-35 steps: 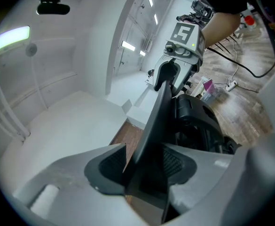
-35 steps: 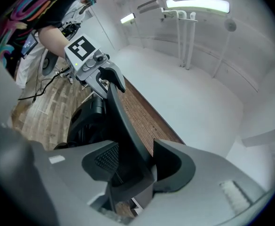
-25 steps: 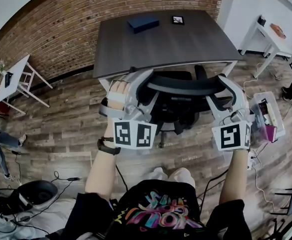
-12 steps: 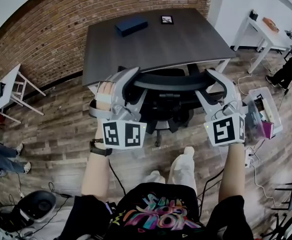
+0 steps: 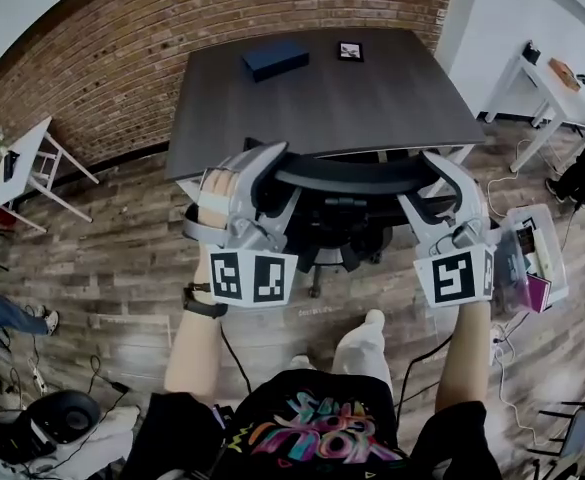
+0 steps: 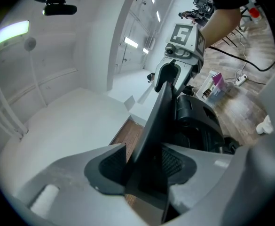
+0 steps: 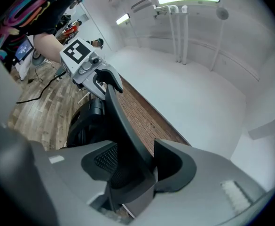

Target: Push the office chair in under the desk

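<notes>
Head view: office chair [image 5: 352,173] stands at the near edge of the desk [image 5: 322,98]. Its seat is partly beneath the tabletop. The curved top rail of the backrest lies just in front of the desk's edge and runs across between the 2 grippers. The chair's base shows below, on the wood-plank floor [image 5: 122,258].

Left gripper [image 6: 144,166]: clamped on the left end of the backrest rail. In the left gripper view the rail's dark edge runs between the 2 ribbed pads [image 6: 110,166], and both bear on it.

Right gripper [image 7: 135,161]: clamped on the right end of the same rail. In the right gripper view the rail sits between the pads, in contact on both sides. Each gripper's marker cube faces the person.

On the desk: 1 dark blue box [image 5: 274,60] toward the far left and 1 small dark square item [image 5: 351,51] just right of it, the 2 apart.

Surroundings: brick wall [image 5: 172,18] behind the desk, a small white table [image 5: 27,158] at far left, and a clear plastic bin [image 5: 532,253] on the floor beside the right gripper.
</notes>
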